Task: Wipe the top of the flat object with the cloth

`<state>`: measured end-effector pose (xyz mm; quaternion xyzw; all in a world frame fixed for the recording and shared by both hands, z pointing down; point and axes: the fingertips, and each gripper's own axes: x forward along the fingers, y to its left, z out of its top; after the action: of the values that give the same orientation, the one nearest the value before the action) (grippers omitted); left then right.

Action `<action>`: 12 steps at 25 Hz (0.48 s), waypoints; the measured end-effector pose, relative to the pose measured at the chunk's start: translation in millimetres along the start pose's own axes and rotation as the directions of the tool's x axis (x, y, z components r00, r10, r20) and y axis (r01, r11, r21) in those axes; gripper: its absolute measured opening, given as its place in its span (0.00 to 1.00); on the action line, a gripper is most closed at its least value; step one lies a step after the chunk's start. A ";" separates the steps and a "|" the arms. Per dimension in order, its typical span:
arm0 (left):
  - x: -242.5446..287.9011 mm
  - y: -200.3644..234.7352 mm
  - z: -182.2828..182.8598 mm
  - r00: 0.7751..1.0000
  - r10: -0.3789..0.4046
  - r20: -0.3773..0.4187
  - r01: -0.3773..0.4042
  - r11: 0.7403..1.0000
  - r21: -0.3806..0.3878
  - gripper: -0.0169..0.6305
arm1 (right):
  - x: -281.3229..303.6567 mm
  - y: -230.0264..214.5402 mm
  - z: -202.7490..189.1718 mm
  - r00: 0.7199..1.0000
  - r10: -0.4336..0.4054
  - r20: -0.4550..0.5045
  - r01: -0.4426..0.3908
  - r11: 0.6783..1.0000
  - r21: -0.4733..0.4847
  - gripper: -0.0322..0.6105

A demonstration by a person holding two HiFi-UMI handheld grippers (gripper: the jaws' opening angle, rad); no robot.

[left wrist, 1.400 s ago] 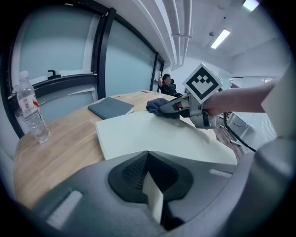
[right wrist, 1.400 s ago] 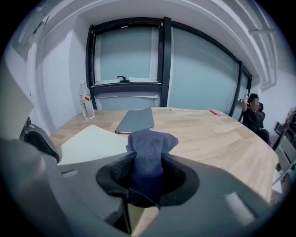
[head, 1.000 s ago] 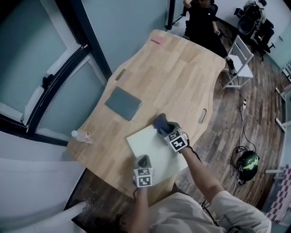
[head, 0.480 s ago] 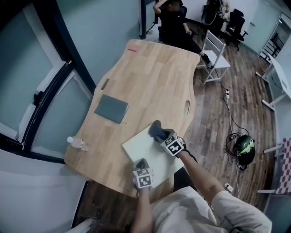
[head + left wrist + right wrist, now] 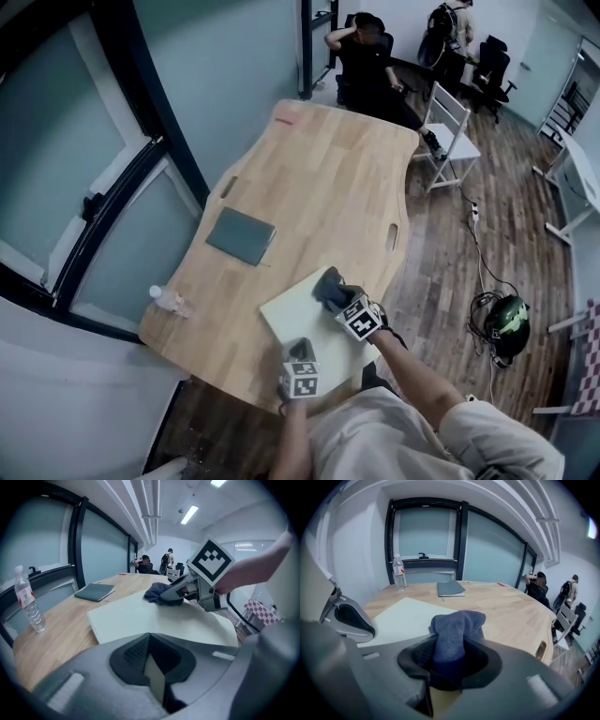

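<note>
A pale board (image 5: 289, 315) lies flat at the near end of a wooden table (image 5: 328, 178), one corner reaching past the table's right edge. The right gripper (image 5: 451, 665) has its jaws closed on a dark blue cloth (image 5: 457, 626), which bunches up out of them and hangs forward; in the head view the cloth sits on the board's far right part, and in the left gripper view it touches the board's top. The left gripper (image 5: 150, 665) has its jaws pressed together with nothing between them, and its tip is over the board's near edge, well apart from the cloth; whether it presses on the board cannot be told. A grey notebook (image 5: 240, 235) lies closed farther up the table, to the left, apart from the board. A clear bottle (image 5: 167, 299) is at the table's left edge; the gripper views show it upright. A person (image 5: 368, 54) sits beyond the table's far end, with a white chair (image 5: 451, 116) just beside. A dark helmet (image 5: 507, 327) lies on the wooden floor (image 5: 441, 234) to the right
</note>
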<state>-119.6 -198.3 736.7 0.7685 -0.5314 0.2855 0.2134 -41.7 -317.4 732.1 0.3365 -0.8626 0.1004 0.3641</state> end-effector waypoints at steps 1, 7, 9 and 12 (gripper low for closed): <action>0.9 0.1 -1.6 1.000 -0.001 0.000 0.001 1.000 0.008 0.04 | 2.8 8.5 3.5 1.000 0.021 -0.005 -0.021 0.999 -0.028 0.26; 4.0 -1.3 -4.6 0.999 -0.036 -0.013 0.036 0.999 -0.008 0.04 | 20.8 60.4 27.9 0.990 0.140 -0.024 -0.142 0.982 -0.121 0.26; 4.0 -1.6 -5.5 0.999 -0.040 -0.012 0.040 0.999 -0.004 0.04 | 27.8 82.0 36.8 0.981 0.190 -0.022 -0.191 0.970 -0.148 0.26; 3.7 -2.1 -5.5 0.999 -0.049 -0.006 0.049 0.999 0.018 0.04 | 35.6 113.3 46.9 0.964 0.264 -0.044 -0.267 0.944 -0.191 0.26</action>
<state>-117.8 -196.7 743.2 0.7823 -0.5094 0.2870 0.2147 -160.1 -269.7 731.5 0.1789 -0.9024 0.0664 0.3863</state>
